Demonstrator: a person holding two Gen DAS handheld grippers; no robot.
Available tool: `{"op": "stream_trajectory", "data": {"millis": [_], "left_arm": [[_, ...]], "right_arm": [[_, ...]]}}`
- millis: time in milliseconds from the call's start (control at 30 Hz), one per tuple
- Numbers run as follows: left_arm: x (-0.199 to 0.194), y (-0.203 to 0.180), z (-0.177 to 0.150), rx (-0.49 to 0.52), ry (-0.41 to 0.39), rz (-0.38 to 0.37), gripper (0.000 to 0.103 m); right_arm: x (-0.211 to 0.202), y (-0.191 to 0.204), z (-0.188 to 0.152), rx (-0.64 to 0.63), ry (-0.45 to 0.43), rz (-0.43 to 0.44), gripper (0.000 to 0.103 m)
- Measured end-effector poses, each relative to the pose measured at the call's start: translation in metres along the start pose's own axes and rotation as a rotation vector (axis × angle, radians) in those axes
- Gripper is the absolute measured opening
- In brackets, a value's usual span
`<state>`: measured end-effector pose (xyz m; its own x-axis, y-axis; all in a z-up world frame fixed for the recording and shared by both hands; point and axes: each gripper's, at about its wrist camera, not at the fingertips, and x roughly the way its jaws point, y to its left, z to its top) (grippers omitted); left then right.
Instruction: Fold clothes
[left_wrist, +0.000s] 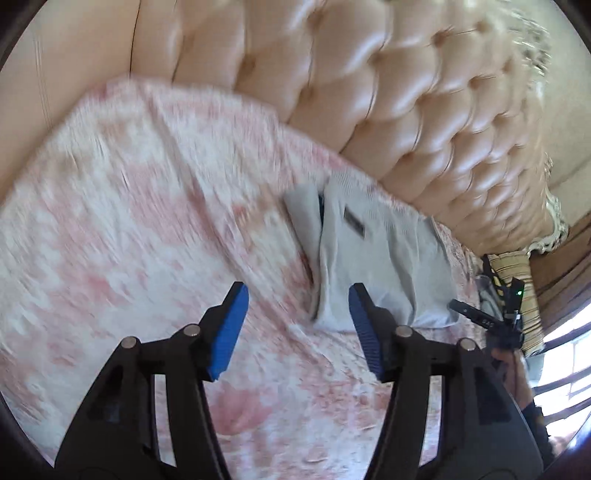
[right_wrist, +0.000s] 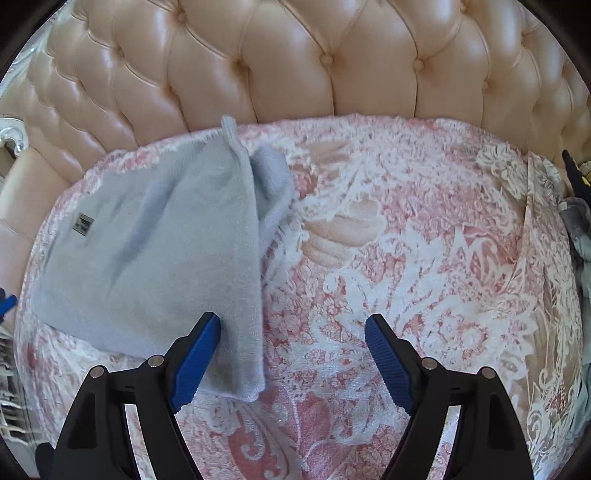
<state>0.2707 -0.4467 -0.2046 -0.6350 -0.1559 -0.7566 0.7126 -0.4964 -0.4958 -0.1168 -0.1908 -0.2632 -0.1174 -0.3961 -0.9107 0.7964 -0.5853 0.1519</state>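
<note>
A folded pale blue-grey garment (right_wrist: 147, 251) with a small dark label (right_wrist: 83, 223) lies on the pink and white patterned bed cover (right_wrist: 406, 258), close to the headboard. My right gripper (right_wrist: 291, 325) hovers over its near right corner, open, nothing between the blue pads (right_wrist: 195, 358). In the left wrist view, which is blurred, the same garment (left_wrist: 376, 258) lies ahead and slightly right of my left gripper (left_wrist: 297, 295). That gripper is open and holds nothing. The right gripper (left_wrist: 495, 314) shows at the far right edge of that view, beyond the garment.
A tufted beige leather headboard (right_wrist: 295, 62) rises behind the bed. More grey clothing (right_wrist: 576, 221) lies at the right edge of the cover. A striped cushion (left_wrist: 517, 280) and a bright window (left_wrist: 565, 354) show at the right of the left wrist view.
</note>
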Motion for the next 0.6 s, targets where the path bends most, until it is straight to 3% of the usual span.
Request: {"op": "stream_trajectory", "data": {"millis": [67,200,267,367,433,600], "left_arm": [[-0.007,0.001,0.003,0.014,-0.041,0.013,0.064],[-0.004,-0.005,-0.002,0.055,-0.007,-0.017,0.064],[-0.009,-0.012,-0.008,0.103,-0.020,0.062,0.064],[-0.038,-0.037,-0.011,0.212,-0.134,0.107,0.066],[-0.050,-0.053,-0.007,0.262,-0.190,0.122,0.081],[-0.042,-0.064,0.002,0.223,-0.156,0.066,0.081]], "right_arm": [[-0.007,0.001,-0.002,0.009,-0.026,-0.011,0.081],[-0.020,-0.002,-0.002,0.026,-0.058,-0.034,0.081],[-0.037,0.000,0.002,0.020,-0.112,-0.037,0.081],[-0.074,0.013,0.008,-0.006,-0.232,-0.017,0.081],[-0.093,0.020,0.011,-0.004,-0.310,-0.006,0.082],[-0.090,0.024,0.026,0.061,-0.273,0.041,0.084]]}}
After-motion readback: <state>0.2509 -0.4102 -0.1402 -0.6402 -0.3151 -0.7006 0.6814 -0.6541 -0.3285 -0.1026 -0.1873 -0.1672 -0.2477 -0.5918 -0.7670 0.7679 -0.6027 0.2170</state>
